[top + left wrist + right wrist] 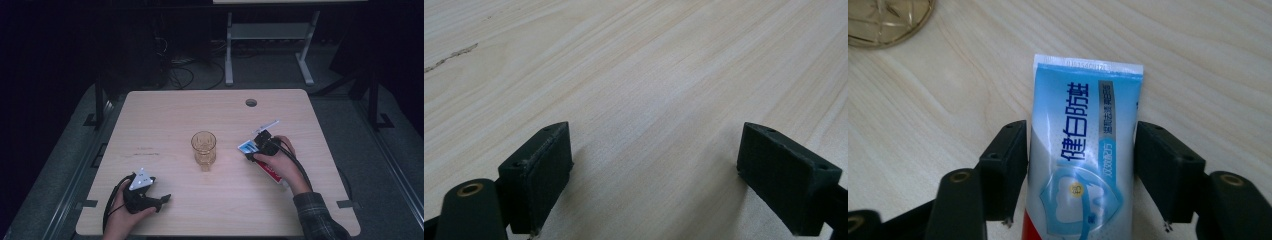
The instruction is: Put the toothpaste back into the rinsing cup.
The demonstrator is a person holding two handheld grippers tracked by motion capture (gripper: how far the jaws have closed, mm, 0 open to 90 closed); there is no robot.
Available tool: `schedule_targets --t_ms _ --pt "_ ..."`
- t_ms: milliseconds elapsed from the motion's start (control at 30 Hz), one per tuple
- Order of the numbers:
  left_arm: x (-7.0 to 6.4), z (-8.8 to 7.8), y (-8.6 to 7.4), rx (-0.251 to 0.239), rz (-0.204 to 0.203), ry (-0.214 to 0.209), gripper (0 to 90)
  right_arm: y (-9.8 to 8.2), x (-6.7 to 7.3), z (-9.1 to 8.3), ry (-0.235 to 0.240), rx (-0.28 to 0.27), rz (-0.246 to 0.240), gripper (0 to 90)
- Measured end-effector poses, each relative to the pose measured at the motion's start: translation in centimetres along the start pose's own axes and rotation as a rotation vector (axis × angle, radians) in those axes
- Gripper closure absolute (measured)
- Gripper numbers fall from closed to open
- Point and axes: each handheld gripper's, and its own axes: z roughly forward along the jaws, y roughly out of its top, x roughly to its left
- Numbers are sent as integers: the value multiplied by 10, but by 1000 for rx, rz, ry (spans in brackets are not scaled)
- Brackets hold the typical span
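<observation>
Right claw (1080, 175) closes on toothpaste tube (1083, 145); left claw (656, 170) open, empty, near table (165, 115) front-left corner.
Tube likely light, soft, slick: you grip its flat crimped end, gently.

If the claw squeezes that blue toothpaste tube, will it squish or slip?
Probably squish a bit: the toothpaste tube looks like soft plastic with a flat crimped end. Its glossy skin might slide between the right claw's pads, which sit against both sides. Lying flat on the table, it seems unlikely to roll.
</observation>
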Motion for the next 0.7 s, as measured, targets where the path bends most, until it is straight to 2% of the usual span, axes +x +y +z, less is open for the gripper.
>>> schedule_targets --t_ms 233,400,700 --pt "0 0 0 1 1 1 135 0 4 1 -30 19 -29 402" --pt "0 0 0 1 2 1 136 1 4 1 -34 25 -24 409" --pt "0 0 0 1 3 -1 136 3 6 -1 -39 45 -17 519"
